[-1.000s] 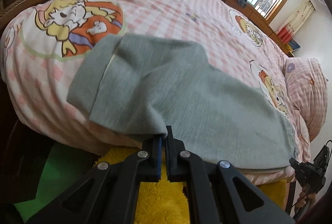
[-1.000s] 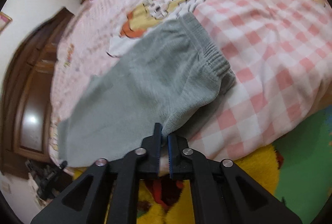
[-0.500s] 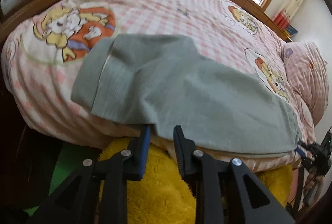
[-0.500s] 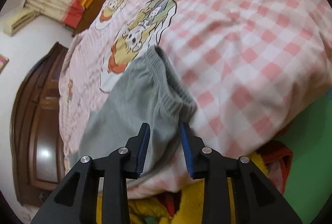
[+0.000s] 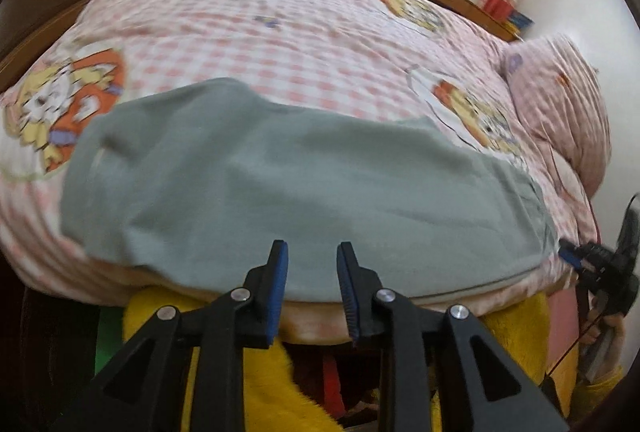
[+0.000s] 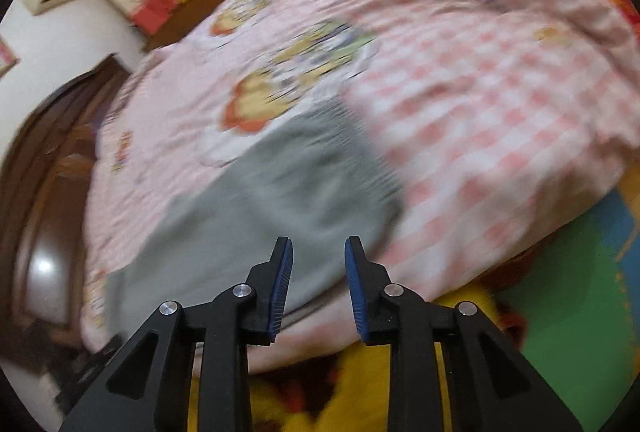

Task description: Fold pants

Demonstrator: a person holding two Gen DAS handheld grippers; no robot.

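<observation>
Pants (image 5: 304, 188) lie flat along the near edge of the bed (image 5: 320, 44), grey, folded lengthwise by the look of it, near side hanging just over the mattress lip. Waistband end (image 6: 360, 152) sits toward the right side, leg cuffs (image 5: 92, 168) toward the left.

Left tool (image 5: 312, 252): jaws spread and opening, nothing between them, tips just above the near hem. Right tool (image 6: 318, 246): jaws apart with a clear gap, closing a touch, empty too, hovering over the waistband end (this view is badly blurred, so exact contact is hard to call). The right tool also shows at the far right of the left view (image 5: 588, 264), off the cloth corner.

Risks from here:
- pants slide off the bed, because the near edge overhangs and nothing pins it.
- next pinch takes one layer only, so the fold peels apart when lifted.
- a tool snags the pink checked quilt (image 6: 500, 120) along with the fabric, dragging both.
- uneven lift between the two ends skews the fold, cuffs missing the waistband.
- yellow plush (image 5: 264, 384) below the bed edge could catch a dropped hem.
</observation>
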